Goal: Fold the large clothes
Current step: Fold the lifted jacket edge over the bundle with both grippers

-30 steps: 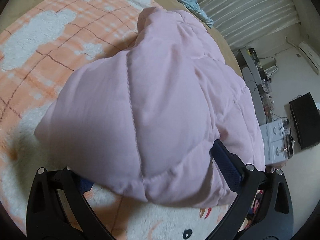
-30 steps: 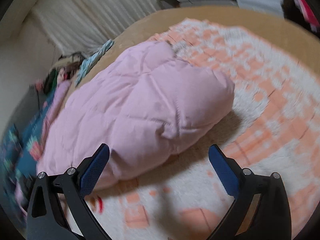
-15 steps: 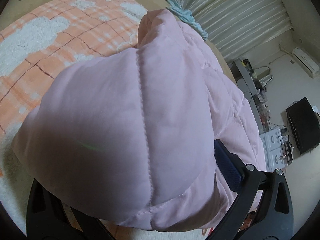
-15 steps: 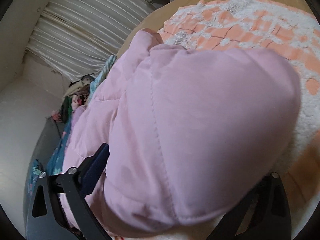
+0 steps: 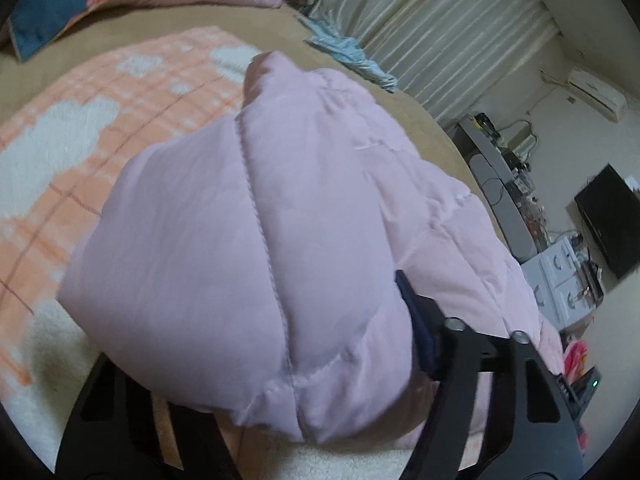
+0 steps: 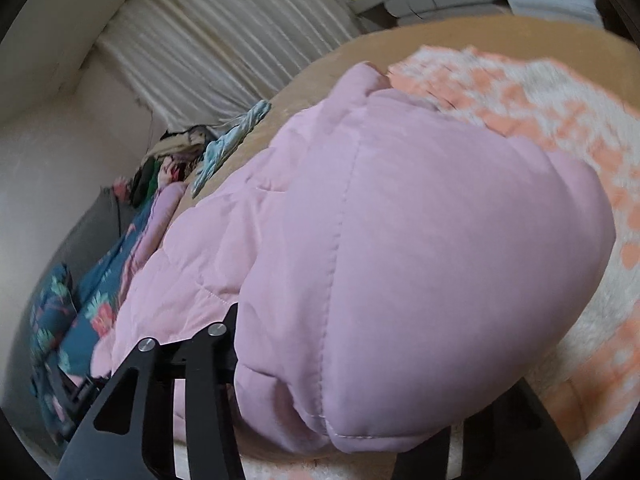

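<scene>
A pink padded jacket lies on the bed, and its puffy near end fills both views. My left gripper straddles one quilted lobe. Its jaws are closing, the right blue pad digs into the fabric, and the left finger is hidden under the jacket. In the right wrist view the jacket bulges between the jaws of my right gripper, which are also closing. Its left finger presses into the lobe's side, and the other finger is mostly covered.
An orange and white checked blanket covers the tan bed beneath the jacket. A blue floral quilt and a light-blue garment lie at the far side by the curtain. A desk and drawers stand beyond the bed's right edge.
Both grippers have pushed onto the jacket's near lobes and narrowed their jaws on them. The right one stood short of the jacket a second ago. The left lobe has risen slightly.
</scene>
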`<state>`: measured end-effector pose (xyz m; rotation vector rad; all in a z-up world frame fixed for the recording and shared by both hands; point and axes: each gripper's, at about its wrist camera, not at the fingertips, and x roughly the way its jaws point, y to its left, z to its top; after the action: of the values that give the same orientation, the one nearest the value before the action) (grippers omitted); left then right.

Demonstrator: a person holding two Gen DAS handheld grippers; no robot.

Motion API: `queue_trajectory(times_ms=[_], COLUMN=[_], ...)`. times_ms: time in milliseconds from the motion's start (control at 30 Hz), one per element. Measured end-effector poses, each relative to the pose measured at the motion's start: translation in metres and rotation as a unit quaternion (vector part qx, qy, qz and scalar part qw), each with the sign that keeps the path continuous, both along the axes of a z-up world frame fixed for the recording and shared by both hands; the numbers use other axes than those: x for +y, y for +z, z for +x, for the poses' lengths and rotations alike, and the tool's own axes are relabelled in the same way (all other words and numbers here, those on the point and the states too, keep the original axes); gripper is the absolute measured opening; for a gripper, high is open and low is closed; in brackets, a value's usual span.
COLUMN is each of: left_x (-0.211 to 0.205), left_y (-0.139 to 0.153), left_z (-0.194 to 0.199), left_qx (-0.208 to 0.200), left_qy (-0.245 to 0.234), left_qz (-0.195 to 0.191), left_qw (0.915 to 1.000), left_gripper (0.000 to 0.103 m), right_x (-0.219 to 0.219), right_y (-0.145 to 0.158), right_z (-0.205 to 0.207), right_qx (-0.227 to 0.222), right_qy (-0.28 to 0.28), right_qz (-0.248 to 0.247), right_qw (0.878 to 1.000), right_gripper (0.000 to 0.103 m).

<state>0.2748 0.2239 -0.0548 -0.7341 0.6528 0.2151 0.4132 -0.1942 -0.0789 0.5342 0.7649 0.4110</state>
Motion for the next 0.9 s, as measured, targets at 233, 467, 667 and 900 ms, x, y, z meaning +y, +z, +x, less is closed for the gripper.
queue_trajectory(times_ms=[233,467,667,900], left_x=[-0.016,-0.026,-0.038,-0.049], left_y=[0.038,0.075,0.088,0.095], left_z=[-0.008,-0.021,-0.044,-0.077], left_qx=[-0.023,-0.034,-0.042,-0.042], left_qy=[-0.008,-0.026,-0.044,-0.058], left_qz=[0.09,0.113,0.134,0.143], left_qw=[0.9957,0.9927,0.989,0.9872], left_gripper=[0.034,0.032,0.032,0.032], right_x=[0.025,0.033,0.029,0.018], right_y=[0.046,0.093,0.104,0.107], right_z=[-0.02,-0.04,-0.071,-0.115], right_qx=[-0.061,-0.108,-0.125,-0.134], right_qy=[0.037,0.06,0.066,0.075], right_qz=[-0.102,-0.147,-0.165,-0.188], right_qw=[0.992,0.981,0.976,0.97], right_gripper=[0.036,0.034,0.033,0.033])
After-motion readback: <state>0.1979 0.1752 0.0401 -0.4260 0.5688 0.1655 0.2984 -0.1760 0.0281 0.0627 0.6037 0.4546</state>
